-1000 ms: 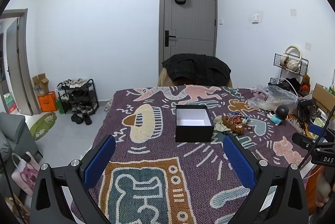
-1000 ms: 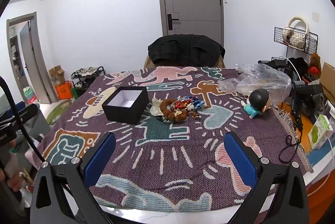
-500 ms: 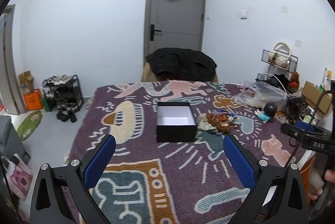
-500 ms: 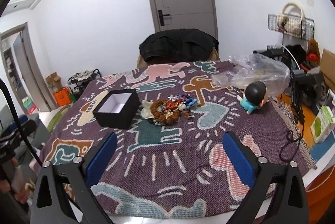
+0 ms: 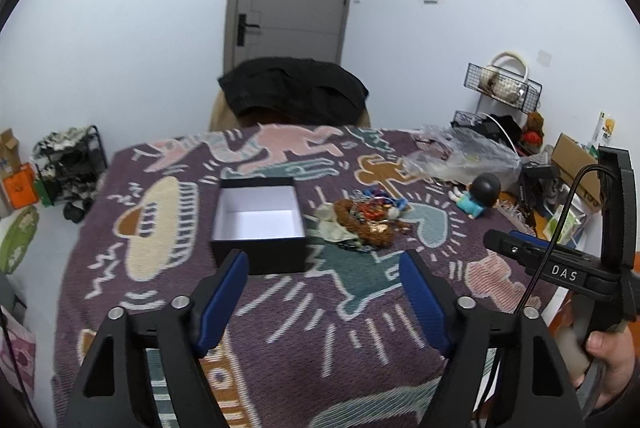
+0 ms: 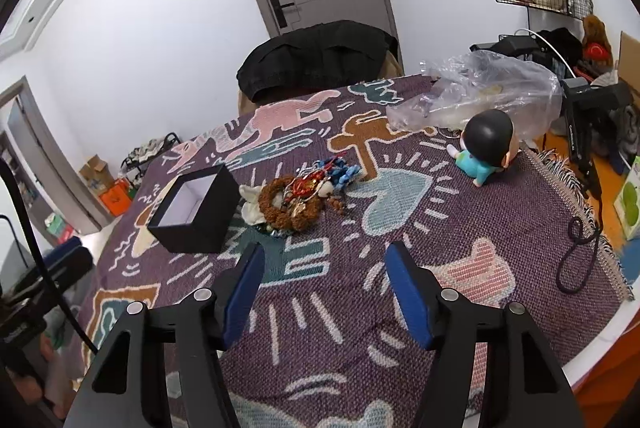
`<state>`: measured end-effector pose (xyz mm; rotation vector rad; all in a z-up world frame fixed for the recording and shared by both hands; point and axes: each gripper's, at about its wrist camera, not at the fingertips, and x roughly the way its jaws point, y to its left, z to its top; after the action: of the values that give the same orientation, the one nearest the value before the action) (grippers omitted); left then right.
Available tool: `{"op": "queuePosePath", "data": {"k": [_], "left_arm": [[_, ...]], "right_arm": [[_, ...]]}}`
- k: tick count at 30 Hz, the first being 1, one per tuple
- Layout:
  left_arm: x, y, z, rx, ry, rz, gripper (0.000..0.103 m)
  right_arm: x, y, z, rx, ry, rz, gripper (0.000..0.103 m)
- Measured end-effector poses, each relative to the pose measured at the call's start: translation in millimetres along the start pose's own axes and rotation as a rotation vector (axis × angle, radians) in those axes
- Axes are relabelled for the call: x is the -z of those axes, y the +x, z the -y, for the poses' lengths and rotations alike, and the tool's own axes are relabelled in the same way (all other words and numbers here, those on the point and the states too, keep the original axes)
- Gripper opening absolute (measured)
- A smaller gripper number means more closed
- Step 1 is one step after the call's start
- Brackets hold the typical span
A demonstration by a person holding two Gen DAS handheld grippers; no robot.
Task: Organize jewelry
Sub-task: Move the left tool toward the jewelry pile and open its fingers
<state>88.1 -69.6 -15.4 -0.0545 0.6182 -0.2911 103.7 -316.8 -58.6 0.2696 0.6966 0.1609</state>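
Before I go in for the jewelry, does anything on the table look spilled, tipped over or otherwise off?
Mostly the jewelry: a tangled heap on the blanket, right of the empty black box, none inside. The doll lies tipped on its front, and a crumpled plastic bag sprawls behind it. Nothing looks broken.

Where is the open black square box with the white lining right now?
The open black square box sits on the patterned woven blanket, left of centre in both wrist views, immediately left of the tangled pile of jewelry and empty inside.

Box lies left of the jewelry pile, figurine farther right.
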Motion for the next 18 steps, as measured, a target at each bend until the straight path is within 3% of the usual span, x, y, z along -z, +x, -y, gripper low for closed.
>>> {"op": "queuePosePath", "data": {"k": [5, 15, 18], "left_arm": [[-9, 28, 15, 0.034, 0.006, -0.052, 0.072], [-24, 90, 38, 0.097, -0.029, -0.19, 0.051], [-27, 107, 42, 0.107, -0.046, -0.223, 0.05]], "right_arm": [[-7, 11, 16, -0.004, 0.047, 0.002, 0.057], [-11, 33, 58, -0.012, 0.162, -0.008, 0.05], [-10, 37, 70, -0.014, 0.192, -0.009, 0.049]]}}
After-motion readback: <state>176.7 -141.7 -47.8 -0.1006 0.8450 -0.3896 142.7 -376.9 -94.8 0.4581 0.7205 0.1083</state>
